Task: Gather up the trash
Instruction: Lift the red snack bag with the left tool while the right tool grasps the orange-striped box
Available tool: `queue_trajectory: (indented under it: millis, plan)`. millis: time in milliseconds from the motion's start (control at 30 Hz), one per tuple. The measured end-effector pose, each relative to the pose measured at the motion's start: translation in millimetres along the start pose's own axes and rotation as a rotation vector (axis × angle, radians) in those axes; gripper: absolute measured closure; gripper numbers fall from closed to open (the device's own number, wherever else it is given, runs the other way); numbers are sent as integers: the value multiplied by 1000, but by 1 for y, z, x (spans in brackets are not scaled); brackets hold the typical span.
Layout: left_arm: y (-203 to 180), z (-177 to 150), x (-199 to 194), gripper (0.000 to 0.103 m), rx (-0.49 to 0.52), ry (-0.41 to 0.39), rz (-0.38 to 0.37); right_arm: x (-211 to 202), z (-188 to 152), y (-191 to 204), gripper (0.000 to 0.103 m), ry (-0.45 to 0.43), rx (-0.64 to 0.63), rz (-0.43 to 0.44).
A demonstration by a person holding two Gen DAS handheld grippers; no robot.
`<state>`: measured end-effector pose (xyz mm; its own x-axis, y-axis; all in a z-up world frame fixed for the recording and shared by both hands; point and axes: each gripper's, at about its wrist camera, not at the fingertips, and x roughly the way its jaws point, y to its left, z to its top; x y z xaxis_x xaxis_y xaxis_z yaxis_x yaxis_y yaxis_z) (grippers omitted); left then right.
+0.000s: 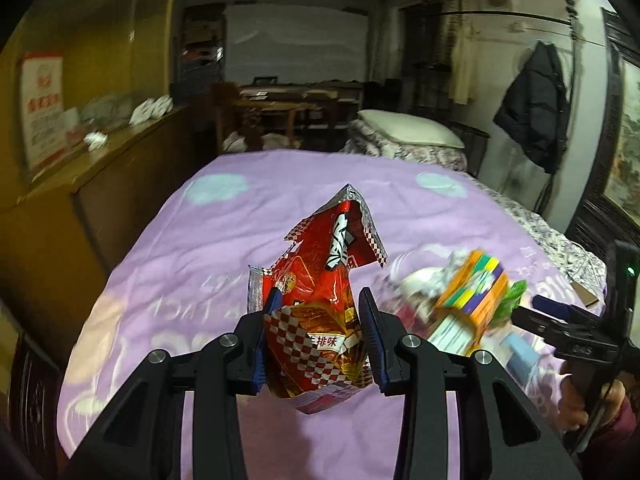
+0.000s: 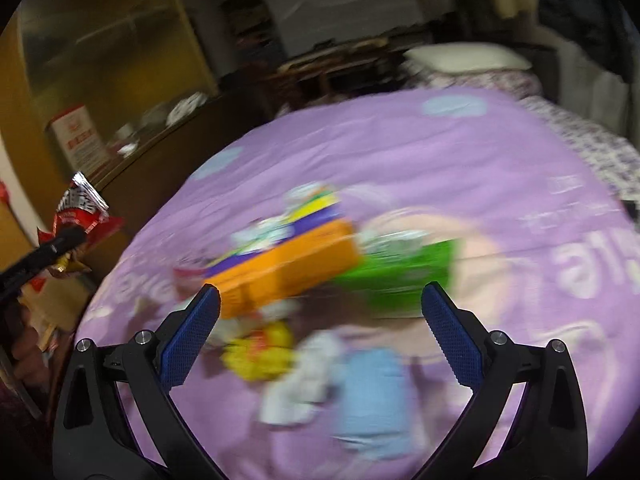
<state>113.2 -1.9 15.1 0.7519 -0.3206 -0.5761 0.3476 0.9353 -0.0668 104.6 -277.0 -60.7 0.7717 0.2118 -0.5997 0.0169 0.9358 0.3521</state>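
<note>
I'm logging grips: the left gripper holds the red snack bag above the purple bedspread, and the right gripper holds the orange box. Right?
Not quite. The left gripper does hold the red snack bag above the purple bedspread, but the right gripper is open and empty; the orange box lies beyond its fingers, as the right wrist view shows.

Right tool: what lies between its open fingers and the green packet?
An orange box, blurred, in the right wrist view, beside the green packet; right tool holds nothing.
</note>
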Motion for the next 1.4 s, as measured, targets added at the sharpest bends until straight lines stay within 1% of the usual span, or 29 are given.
queue_trajectory:
  millis: [67,100,167,200,233,267,300,333,367,400,467,500,533,600,733,800,900,967,1000,1033,1100,1167,1200,1300,1367,1400]
  plan:
    - [10,-8,-3,64,-12,11,5,16,4,8,6,28,-1,15]
    - [15,-12,-5,64,-16,16,11,27,9,11,7,34,7,7]
    - [21,-19,-9,64,-20,20,16,30,10,14,12,12,40,6]
    - [23,-21,-11,64,-24,21,18,29,15,12,20,-12,70,21]
    - [25,-23,-13,64,-29,21,18,28,12,14,35,-21,74,30]
    - [26,-26,-15,64,-35,21,17,27,15,15,42,-29,68,47]
    - [28,-27,-17,64,-40,22,17,25,16,16,57,-37,65,56]
    - [30,-29,-19,64,-43,22,18,20,17,16,65,-54,61,70]
    - [32,-31,-21,64,-47,22,18,15,17,18,67,-68,54,74]
    - [33,-33,-23,64,-51,22,19,7,17,24,72,-97,26,64]
    - [36,-37,-29,64,-61,19,22,-4,17,30,76,-126,-12,44]
    - [39,-38,-32,64,-67,17,24,-10,18,36,81,-140,-34,38]
    - [42,-39,-36,64,-74,16,27,-15,18,37,88,-145,-38,41]
    - [49,-42,-45,64,-87,16,37,-28,18,39,97,-154,-40,62]
    - [62,-51,-67,64,-97,8,78,-44,16,56,100,-170,-98,59]
    - [68,-57,-76,64,-102,5,89,-54,12,65,101,-174,-111,88]
    - [79,-70,-93,64,-124,6,110,-69,5,87,100,-189,-191,90]
    - [85,-76,-100,64,-143,11,119,-70,1,93,95,-172,-218,72]
    - [88,-79,-103,64,-149,13,124,-66,-3,93,85,-139,-230,45]
    - [92,-84,-106,64,-157,16,130,-63,-6,92,68,-126,-231,29]
    - [95,-89,-110,64,-169,16,134,-53,-16,89,48,-102,-242,-12]
    - [100,-93,-111,64,-184,16,135,-42,-25,90,45,-78,-275,-54]
    - [103,-95,-111,64,-192,17,133,-35,-30,91,44,-50,-290,-64]
    - [106,-97,-111,64,-212,18,126,-22,-33,91,37,0,-300,-54]
    - [107,-97,-110,64,-213,19,125,-15,-29,89,30,-10,-304,-67]
    - [107,-97,-110,64,-213,20,124,-10,-25,89,25,-12,-309,-77]
